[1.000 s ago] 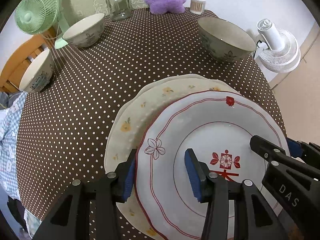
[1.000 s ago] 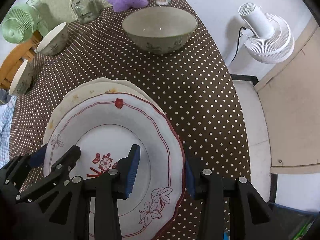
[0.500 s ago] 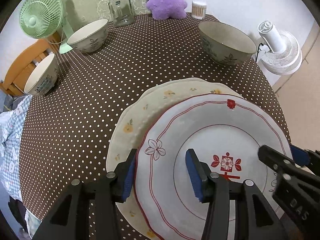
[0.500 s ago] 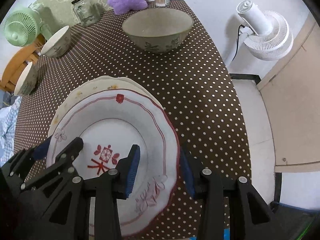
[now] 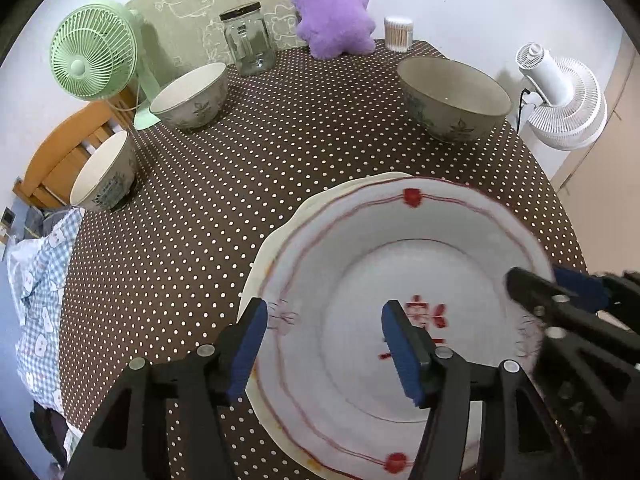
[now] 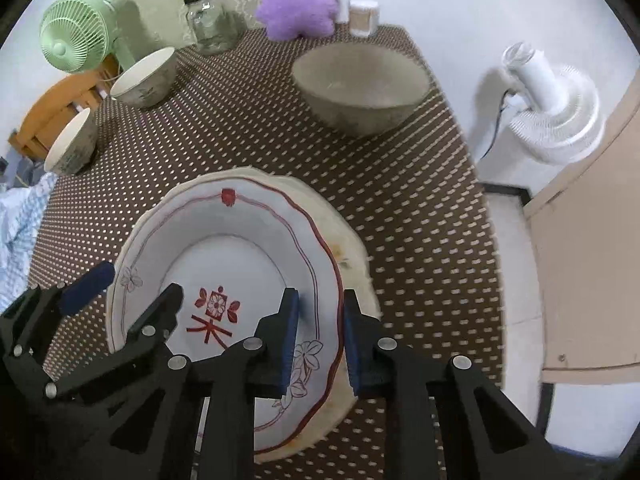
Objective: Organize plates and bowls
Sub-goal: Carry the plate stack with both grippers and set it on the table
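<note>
Dotted tabletop (image 5: 248,168) carrying three bowls far off. Red-rimmed plate (image 6: 224,240) now sitting squarer on the cream plate (image 6: 352,264) than a moment ago. Left tongs (image 5: 322,344) opening off its rim; right tongs (image 6: 318,340) closing on the right rim, contact unclear. Stack looking nearly settled.

Top plate (image 5: 400,264) lies on lower plate (image 6: 352,264), near table (image 5: 240,184) front edge. Large bowl (image 5: 454,98) behind, right. Two smaller bowls (image 5: 188,96) (image 5: 104,178) far left. Jar (image 5: 248,40), plush toy (image 5: 332,20) at back.
</note>
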{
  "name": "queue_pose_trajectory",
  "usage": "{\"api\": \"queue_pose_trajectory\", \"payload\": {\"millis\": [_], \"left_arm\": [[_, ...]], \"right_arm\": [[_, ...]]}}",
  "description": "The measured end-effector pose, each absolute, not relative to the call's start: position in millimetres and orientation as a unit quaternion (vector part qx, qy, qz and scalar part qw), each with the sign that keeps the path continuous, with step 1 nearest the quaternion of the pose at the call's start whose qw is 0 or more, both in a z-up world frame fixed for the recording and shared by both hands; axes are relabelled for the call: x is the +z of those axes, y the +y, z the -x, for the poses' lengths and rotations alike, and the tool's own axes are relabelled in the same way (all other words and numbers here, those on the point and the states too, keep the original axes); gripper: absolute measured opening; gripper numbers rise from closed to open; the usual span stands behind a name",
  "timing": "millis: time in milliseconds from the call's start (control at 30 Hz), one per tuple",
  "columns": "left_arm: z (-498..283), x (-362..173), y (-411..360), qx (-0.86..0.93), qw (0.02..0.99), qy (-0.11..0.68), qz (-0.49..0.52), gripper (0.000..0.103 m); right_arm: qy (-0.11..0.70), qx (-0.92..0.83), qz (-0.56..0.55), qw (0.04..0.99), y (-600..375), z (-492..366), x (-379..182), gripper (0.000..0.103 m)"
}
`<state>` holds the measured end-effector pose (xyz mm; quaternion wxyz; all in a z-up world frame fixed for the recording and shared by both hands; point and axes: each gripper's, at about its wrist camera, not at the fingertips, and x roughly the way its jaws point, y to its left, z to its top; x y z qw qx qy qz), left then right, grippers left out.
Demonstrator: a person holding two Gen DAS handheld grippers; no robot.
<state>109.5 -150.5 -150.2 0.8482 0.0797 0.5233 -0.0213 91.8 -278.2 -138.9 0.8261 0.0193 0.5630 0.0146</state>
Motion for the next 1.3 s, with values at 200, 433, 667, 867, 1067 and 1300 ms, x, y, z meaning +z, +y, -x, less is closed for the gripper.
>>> {"api": "queue_pose_trajectory", "payload": {"millis": [200,433,667,867,1067,1300], "left_arm": [[-112,-153,-137,-0.01,0.846,0.53,-0.058,0.062],[-112,-152,-132,-0.028,0.844,0.534,-0.045,0.069],[-112,-144,-121,-0.043,0.844,0.534,-0.035,0.078],[-116,-126,-90,-0.04,0.852,0.521,-0.018,0.086],[-122,-105,-49,-0.03,0.863,0.505,-0.009,0.087],[-132,-90,-1,-0.016,0.872,0.489,-0.01,0.085]], "right_arm": [[0.563,0.016,-0.014,0.826,-278,-95,-146,0.026],[0.568,0.002,-0.012,0.823,-277,-95,-145,0.028],[0.563,-0.02,-0.018,0.826,-276,-91,-135,0.057],[0.545,-0.021,-0.028,0.838,-261,-94,-114,0.068],[0.527,-0.004,-0.031,0.849,-222,-102,-93,0.069],[0.509,0.013,-0.039,0.86,-166,-116,-75,0.069]]}}
